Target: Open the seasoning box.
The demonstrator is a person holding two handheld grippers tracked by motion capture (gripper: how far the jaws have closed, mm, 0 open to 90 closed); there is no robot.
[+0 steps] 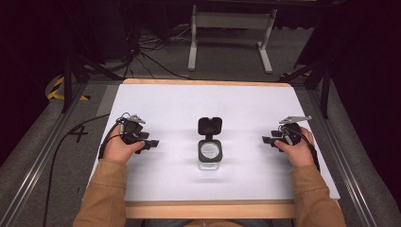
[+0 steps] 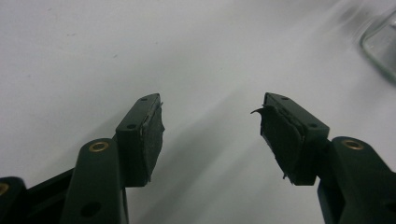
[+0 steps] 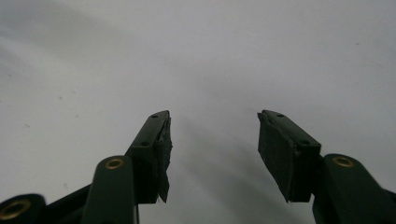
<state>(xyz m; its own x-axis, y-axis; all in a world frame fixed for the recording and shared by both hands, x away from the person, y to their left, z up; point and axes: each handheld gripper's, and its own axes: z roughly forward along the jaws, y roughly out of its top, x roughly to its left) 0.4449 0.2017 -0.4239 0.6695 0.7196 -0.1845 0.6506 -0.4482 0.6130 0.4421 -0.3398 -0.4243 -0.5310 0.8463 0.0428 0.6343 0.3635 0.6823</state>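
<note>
A small clear square container [image 1: 210, 152] stands at the middle of the white table top [image 1: 175, 109], its black hinged lid [image 1: 210, 126] flipped open toward the far side. My left gripper [image 1: 152, 144] rests on the table to the container's left, jaws pointing toward it. In the left gripper view that gripper [image 2: 211, 122] is open with nothing between its pads, and a corner of the clear container [image 2: 380, 44] shows at the upper right. My right gripper [image 1: 265, 140] lies to the container's right. In the right gripper view it [image 3: 214, 140] is open over bare white surface.
The table has a wooden front edge [image 1: 208, 208] near the person. A white metal stand [image 1: 231, 33] sits on the floor beyond the far edge, with cables [image 1: 142, 52] at the far left. Dark rails run along both sides.
</note>
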